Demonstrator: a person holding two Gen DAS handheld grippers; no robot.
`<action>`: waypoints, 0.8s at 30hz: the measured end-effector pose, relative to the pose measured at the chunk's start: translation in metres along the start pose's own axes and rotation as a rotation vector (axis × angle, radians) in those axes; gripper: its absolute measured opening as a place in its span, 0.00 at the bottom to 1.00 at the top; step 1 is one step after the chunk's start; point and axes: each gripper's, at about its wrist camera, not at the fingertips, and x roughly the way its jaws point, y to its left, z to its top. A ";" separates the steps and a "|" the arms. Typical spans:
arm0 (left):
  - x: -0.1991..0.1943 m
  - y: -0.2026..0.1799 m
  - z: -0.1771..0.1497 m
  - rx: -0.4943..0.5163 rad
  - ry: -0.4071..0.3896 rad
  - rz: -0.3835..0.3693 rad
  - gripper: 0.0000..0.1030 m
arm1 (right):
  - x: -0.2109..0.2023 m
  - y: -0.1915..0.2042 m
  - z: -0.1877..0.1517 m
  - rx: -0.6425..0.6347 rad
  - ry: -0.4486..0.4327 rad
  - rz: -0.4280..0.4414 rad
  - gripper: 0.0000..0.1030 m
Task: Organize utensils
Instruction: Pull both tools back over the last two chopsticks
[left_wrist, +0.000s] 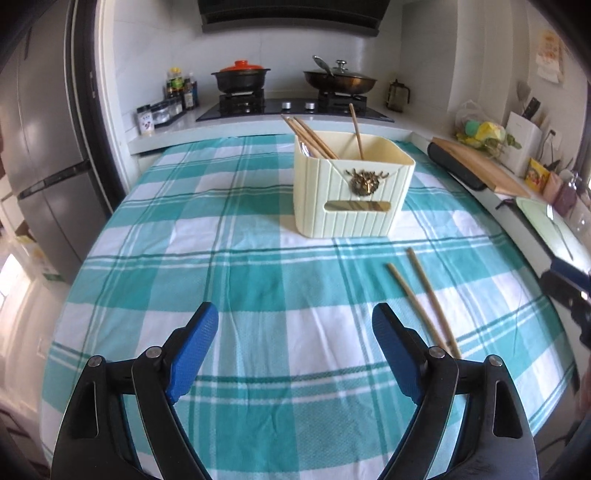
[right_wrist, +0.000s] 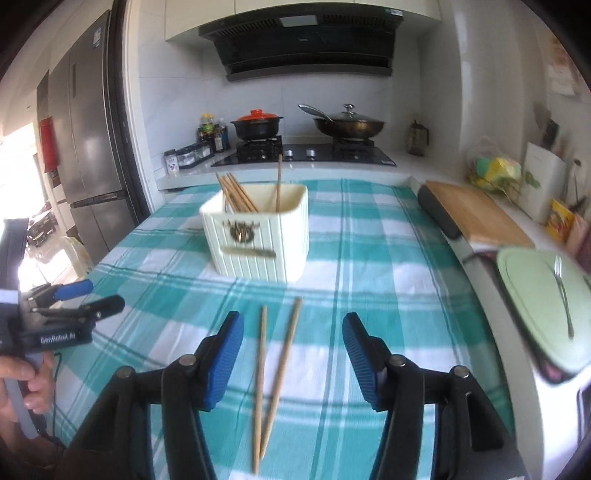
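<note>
Kitchen table under a teal checked cloth (right_wrist: 369, 236): two loose chopsticks (right_wrist: 275, 373) are laid just short of the cream holder (right_wrist: 258, 240). Light, stiff, thin and likely slippery, so probably best pinched mid-length. Right gripper (right_wrist: 293, 354) is spread around them, nothing clamped; left gripper (left_wrist: 295, 350) is released, well aside. Plenty of open cloth is left all round.

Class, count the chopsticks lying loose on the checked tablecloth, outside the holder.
2. Both chopsticks lie side by side on the tablecloth in front of the cream holder. More stand inside it, partly hidden.
</note>
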 end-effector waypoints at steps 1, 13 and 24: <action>-0.002 -0.001 -0.003 0.004 -0.002 0.002 0.84 | -0.001 0.001 -0.008 0.007 0.005 -0.008 0.55; -0.002 -0.011 -0.050 -0.060 0.026 -0.041 0.86 | -0.015 0.012 -0.076 0.001 0.039 -0.090 0.55; 0.007 -0.018 -0.064 -0.051 0.035 -0.014 0.86 | -0.004 0.016 -0.092 0.007 0.068 -0.085 0.55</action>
